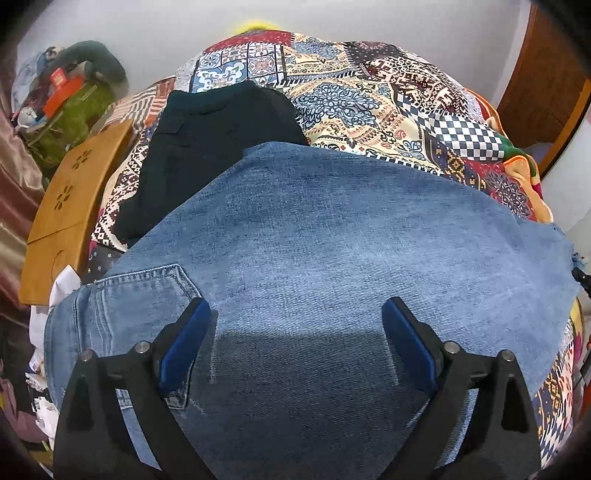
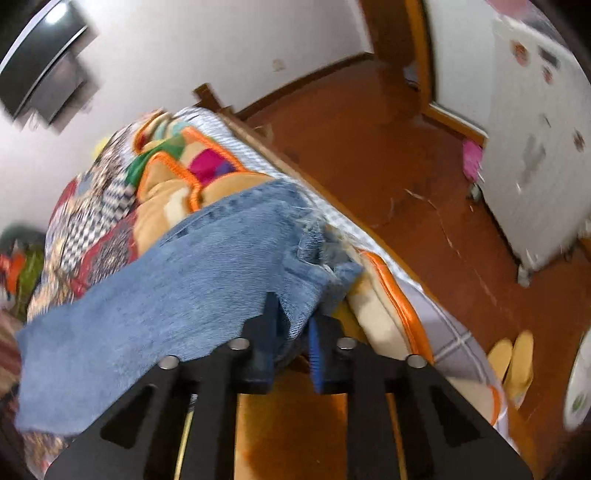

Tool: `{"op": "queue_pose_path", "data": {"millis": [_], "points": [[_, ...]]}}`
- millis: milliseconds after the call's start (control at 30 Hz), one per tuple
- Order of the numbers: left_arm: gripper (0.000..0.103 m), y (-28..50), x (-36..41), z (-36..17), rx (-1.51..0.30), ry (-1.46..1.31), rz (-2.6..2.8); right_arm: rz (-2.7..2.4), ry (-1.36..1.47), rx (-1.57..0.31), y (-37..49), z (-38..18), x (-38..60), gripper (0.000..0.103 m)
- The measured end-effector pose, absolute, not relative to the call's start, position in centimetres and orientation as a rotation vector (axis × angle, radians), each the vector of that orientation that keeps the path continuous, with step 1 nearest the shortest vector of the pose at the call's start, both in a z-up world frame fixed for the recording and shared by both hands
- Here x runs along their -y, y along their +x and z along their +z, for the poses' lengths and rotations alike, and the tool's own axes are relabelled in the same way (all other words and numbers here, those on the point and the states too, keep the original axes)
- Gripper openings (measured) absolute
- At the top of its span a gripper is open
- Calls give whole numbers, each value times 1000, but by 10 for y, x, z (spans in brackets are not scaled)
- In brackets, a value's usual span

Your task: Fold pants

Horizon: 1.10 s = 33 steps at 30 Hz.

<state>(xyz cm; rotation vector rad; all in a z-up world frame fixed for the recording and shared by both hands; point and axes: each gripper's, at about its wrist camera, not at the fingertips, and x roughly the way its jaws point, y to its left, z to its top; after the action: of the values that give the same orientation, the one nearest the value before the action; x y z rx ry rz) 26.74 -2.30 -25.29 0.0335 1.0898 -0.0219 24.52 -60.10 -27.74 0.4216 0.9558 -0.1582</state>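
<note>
Left claw point(image 1: 295, 314) hovers spread wide over the blue jeans point(image 1: 332, 236), pointing down near the back pocket point(image 1: 147, 295), gripping nothing. Right claw point(image 2: 293, 321) pinches the frayed leg hem point(image 2: 314, 251) at the bed's point(image 2: 443, 332) edge. Jeans lie across the patchwork bedspread point(image 1: 369, 92), overlapping black pants point(image 1: 207, 147)

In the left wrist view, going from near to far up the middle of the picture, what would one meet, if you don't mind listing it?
Blue jeans → dark pants → patchwork bedspread → white wall.
</note>
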Motion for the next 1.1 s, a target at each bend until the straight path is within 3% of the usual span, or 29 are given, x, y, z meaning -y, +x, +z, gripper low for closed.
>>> {"op": "queue_pose_path", "data": {"millis": [200, 367, 467, 667, 700, 800, 1100], "points": [[96, 266, 24, -253, -1090, 41, -18, -117, 317, -885, 249, -245, 603, 9], [96, 261, 26, -253, -1077, 47, -11, -148, 226, -950, 260, -273, 591, 9], [96, 261, 26, -253, -1084, 50, -14, -157, 225, -995, 260, -291, 591, 11], [96, 261, 38, -246, -1086, 114, -28, -155, 285, -999, 249, -262, 601, 18], [96, 261, 41, -244, -1085, 118, -41, -143, 300, -991, 245, -257, 601, 24], [96, 261, 58, -240, -1074, 130, -93, -122, 348, -950, 228, -243, 600, 56], [96, 280, 122, -252, -1118, 199, -247, -42, 520, -953, 204, -269, 572, 60]]}}
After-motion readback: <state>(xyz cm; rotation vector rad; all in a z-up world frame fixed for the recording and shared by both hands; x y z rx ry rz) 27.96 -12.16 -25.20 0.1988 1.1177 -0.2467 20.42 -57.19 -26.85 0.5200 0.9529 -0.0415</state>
